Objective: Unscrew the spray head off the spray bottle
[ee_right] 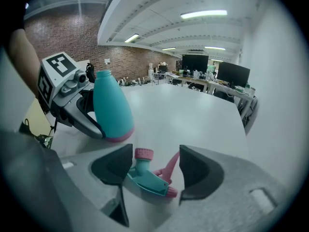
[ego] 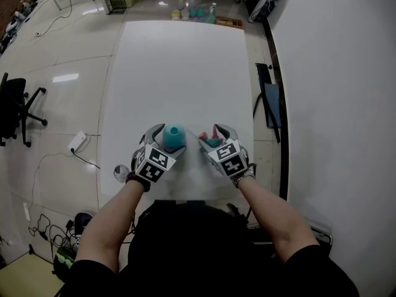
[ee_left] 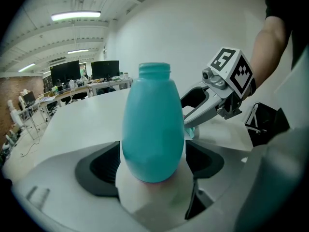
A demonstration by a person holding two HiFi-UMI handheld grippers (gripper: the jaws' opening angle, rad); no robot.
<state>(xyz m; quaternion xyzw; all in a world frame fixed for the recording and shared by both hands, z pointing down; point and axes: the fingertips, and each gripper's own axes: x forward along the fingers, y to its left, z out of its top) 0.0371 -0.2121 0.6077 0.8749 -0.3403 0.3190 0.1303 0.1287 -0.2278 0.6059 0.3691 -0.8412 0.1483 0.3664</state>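
Note:
A teal spray bottle (ego: 174,136) (ee_left: 153,134) (ee_right: 112,110) stands upright on the white table (ego: 185,73), its neck bare with no head on it. My left gripper (ego: 164,143) (ee_left: 153,162) is shut on its lower body, one pad on either side. The spray head (ego: 212,140) (ee_right: 147,175), teal with a pink collar and pink trigger, lies on its side on the table just right of the bottle. My right gripper (ego: 211,138) (ee_right: 150,170) stands open around it, and neither pad touches it.
The table stretches far ahead of both grippers. A black office chair (ego: 15,107) and a power strip (ego: 77,142) are on the floor to the left. A dark chair (ego: 269,98) sits along the table's right edge. Small bottles (ego: 201,11) stand beyond the far end.

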